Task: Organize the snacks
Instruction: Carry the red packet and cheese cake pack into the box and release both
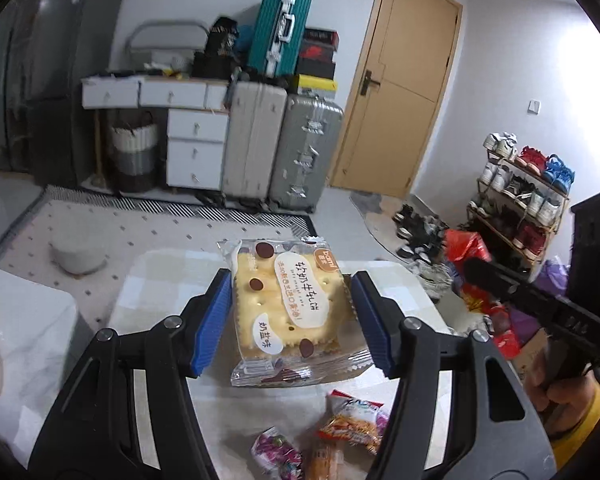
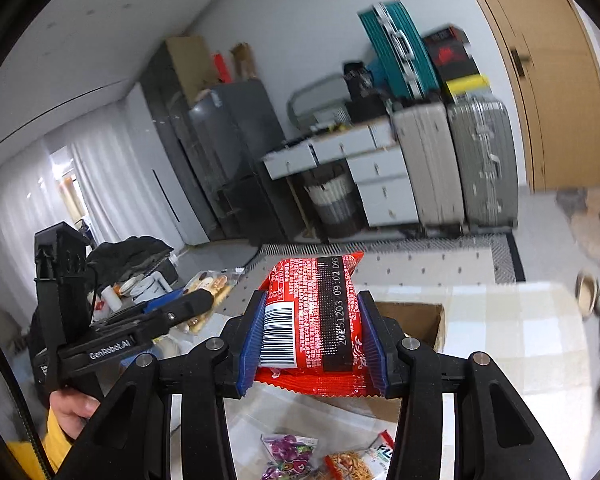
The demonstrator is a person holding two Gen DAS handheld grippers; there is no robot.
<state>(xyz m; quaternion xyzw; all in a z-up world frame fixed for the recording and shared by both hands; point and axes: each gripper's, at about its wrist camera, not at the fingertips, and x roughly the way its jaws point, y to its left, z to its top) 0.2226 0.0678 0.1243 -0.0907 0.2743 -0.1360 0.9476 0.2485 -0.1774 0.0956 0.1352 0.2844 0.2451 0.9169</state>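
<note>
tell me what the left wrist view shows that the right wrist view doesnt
Only the left wrist view: the shoe rack by the wall, and the front of the cracker packet between the left gripper pads.

Only the right wrist view: the open cardboard box on the table, the white curtains, and the barcode on the red packet clamped in the right gripper.

Both: the teal suitcase, the white drawers, the wooden door, and small snack packets on the table.
</note>
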